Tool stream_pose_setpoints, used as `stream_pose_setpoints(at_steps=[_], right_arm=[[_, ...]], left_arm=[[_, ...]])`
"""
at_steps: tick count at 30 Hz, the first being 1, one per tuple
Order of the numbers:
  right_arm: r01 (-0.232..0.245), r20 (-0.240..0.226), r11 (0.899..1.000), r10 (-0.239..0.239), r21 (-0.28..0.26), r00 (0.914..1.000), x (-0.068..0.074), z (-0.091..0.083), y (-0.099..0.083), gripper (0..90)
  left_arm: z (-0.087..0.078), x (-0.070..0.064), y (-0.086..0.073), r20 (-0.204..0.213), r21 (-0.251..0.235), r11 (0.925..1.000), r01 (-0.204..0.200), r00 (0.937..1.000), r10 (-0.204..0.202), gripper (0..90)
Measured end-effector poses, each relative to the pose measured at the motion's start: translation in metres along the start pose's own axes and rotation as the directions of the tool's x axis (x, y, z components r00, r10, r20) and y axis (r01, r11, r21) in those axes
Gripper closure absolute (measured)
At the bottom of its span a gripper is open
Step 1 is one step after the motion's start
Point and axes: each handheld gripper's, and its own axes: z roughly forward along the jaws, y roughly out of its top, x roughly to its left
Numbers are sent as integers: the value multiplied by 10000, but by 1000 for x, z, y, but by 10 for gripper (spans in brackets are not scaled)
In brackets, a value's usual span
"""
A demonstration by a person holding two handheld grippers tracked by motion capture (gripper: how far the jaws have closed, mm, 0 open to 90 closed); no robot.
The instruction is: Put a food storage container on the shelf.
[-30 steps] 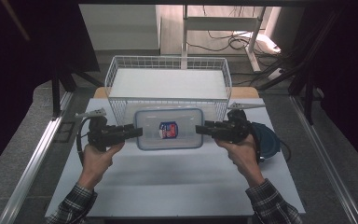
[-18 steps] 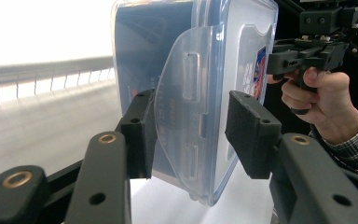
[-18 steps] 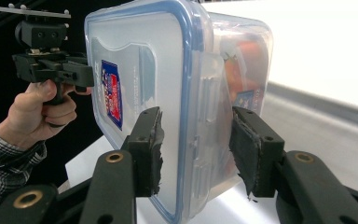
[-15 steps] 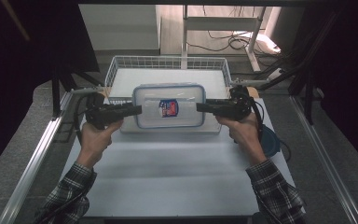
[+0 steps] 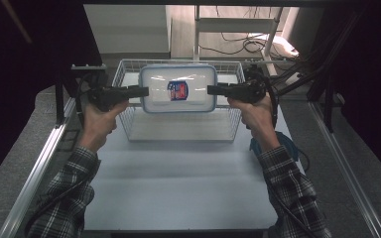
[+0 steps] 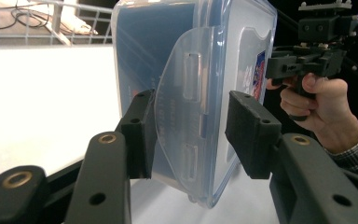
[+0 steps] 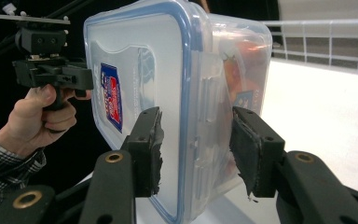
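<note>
I am looking down on a white table (image 5: 178,188) with a white wire basket (image 5: 230,121) sitting at its far end. Above that basket I am holding a clear plastic container (image 5: 177,101) with a blue-rimmed lid, lifted off the table and lying flat, its lid facing up toward the high view. A small red and blue label (image 5: 177,90) is showing on the lid. My left gripper (image 5: 141,91) is gripping the container's left short end, and my right gripper (image 5: 213,89) is gripping the opposite short end, so the container is hanging between them. In the left gripper view, the jaws are standing either side of the container's edge with a clear latch flap (image 6: 186,116) between them; the left pad is touching the flap, while the right pad is showing a narrow gap. In the right gripper view, both jaws are pressing on the container's lidded edge, clamped on it. Something reddish is showing inside the container, too blurred to identify.
</note>
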Motion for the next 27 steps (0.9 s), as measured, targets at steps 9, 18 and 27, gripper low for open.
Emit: stream_pose_setpoints(at_steps=[9, 18, 27], right_arm=[[-360, 340, 9993, 362, -56, 9988, -19, 13, 9, 529], [-875, 594, 9959, 888, -244, 9943, -33, 24, 6, 508], [-535, 1006, 9986, 529, 29, 9935, -28, 27, 10, 493]], left_arm=[[16, 22, 8, -37, 96, 9994, 323, 9995, -323, 536], [27, 32, 9, -244, 101, 9985, 530, 9983, -528, 529], [32, 25, 14, -1076, 366, 9991, -218, 9939, 257, 461]])
